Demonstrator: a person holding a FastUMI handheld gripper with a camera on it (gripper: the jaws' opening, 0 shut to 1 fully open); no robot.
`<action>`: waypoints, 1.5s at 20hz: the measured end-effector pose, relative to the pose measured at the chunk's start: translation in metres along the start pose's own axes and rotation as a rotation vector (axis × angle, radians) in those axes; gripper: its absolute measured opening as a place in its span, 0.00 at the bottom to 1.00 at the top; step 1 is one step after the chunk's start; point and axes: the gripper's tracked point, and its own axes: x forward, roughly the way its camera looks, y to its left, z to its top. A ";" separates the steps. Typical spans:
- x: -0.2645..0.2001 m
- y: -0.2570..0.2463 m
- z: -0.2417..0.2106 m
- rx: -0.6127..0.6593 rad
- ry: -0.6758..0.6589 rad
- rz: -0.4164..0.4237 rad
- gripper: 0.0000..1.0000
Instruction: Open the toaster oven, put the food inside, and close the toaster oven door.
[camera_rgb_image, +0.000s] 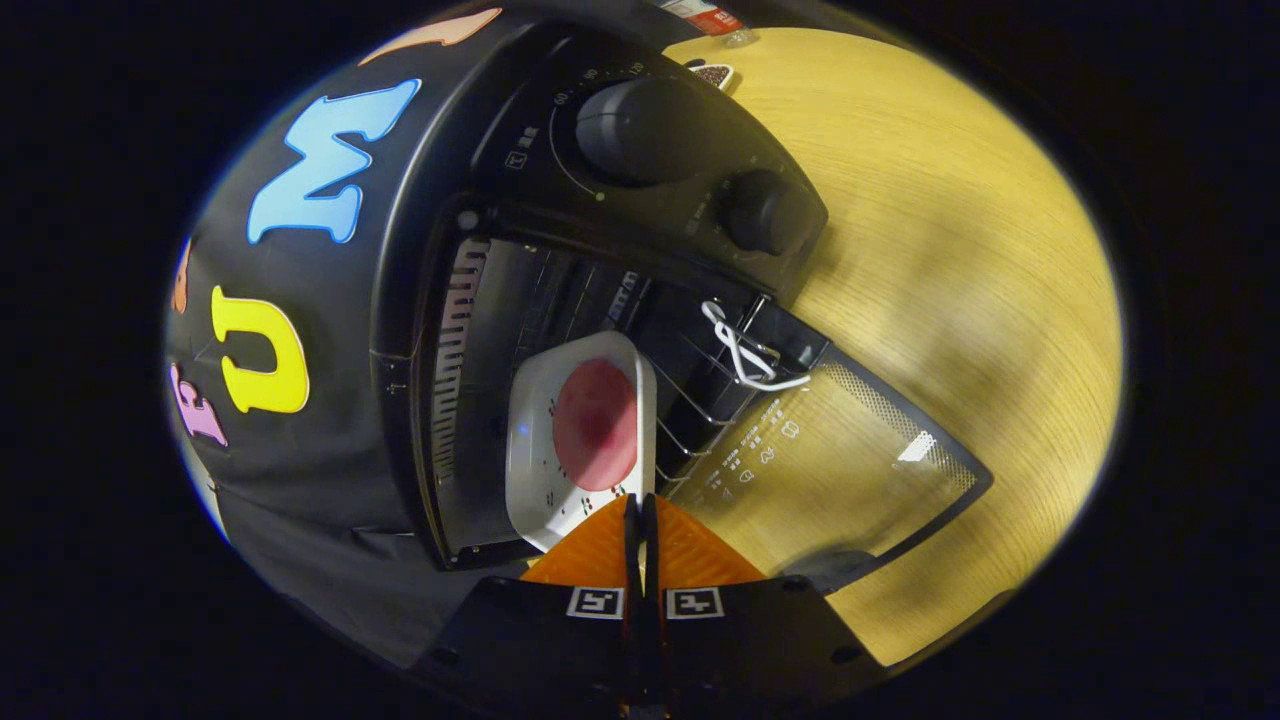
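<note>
Oven (420, 300) door (840, 460) is open, dropped flat over the wood table (950, 250); its glass lies just ahead of the fingers and off to one side. Step one reads as done.

Food (595, 422), a round red piece, sits on a white plate (535, 440). The plate is on the wire rack (700, 390), mostly within the oven mouth, its near edge just ahead of the fingertips. Whether the plate is fully seated cannot be told from this tilted view.

Gripper (640, 510): fingers are together, a thin slit between them. They appear to pinch the near rim of the plate, but the contact point is hidden, so clamped or merely closed cannot be settled.

Judgement: placing the food is nearly complete. Left to do: let go or back off the plate, clear the opening, then lift the door and close it. Two knobs (640, 130) are not part of the task.
</note>
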 end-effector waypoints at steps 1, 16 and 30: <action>0.005 0.003 0.002 0.006 -0.019 0.013 0.02; 0.030 0.028 0.016 0.072 -0.124 0.096 0.10; -0.018 0.039 -0.042 -0.016 0.012 0.152 0.98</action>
